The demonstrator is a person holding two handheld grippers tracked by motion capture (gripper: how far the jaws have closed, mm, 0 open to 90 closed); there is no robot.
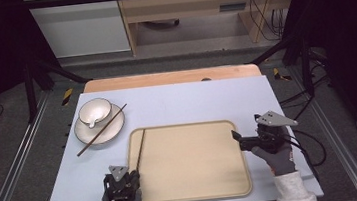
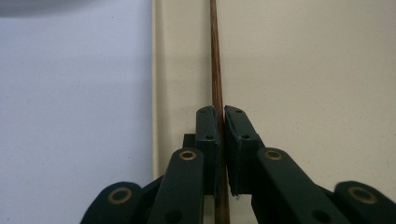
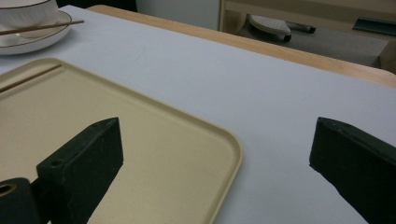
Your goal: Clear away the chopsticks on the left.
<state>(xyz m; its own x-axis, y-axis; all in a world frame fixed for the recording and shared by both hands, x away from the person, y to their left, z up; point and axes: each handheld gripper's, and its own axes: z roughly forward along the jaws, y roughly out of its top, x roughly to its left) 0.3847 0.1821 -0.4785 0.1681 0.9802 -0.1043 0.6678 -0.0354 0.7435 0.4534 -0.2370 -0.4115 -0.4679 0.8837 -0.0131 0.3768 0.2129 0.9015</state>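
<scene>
- The left gripper (image 1: 132,171) is squeezing a chopstick (image 1: 141,145) between its two black jaws. The jaws are pressed tight on the stick from both sides.
- The chopstick is thin, long and dark brown, like a skinny wooden stick. It is lying along the left side of the tan tray (image 1: 196,191), just inside the rim.
- The right gripper (image 1: 235,137) is hanging over the right edge of the tray with its jaws wide apart. Nothing is sitting between them.
- The left gripper view is showing the stick (image 2: 215,56) up close, running straight up from the jaws, with the tray's rim (image 2: 153,70) just beside it.
- The high view is showing much more: a second chopstick (image 1: 102,130) is resting across a white plate (image 1: 85,135) at the far left of the table (image 1: 192,104). A white bowl (image 1: 94,112) with a small white spoon (image 1: 93,122) in it is sitting on that plate.
- The right gripper view is looking low across the tray's corner (image 3: 236,154). It is showing the plate (image 3: 37,39) and bowl far off at the top left, and the held stick (image 3: 28,78) as a thin line near the tray's far rim.
</scene>
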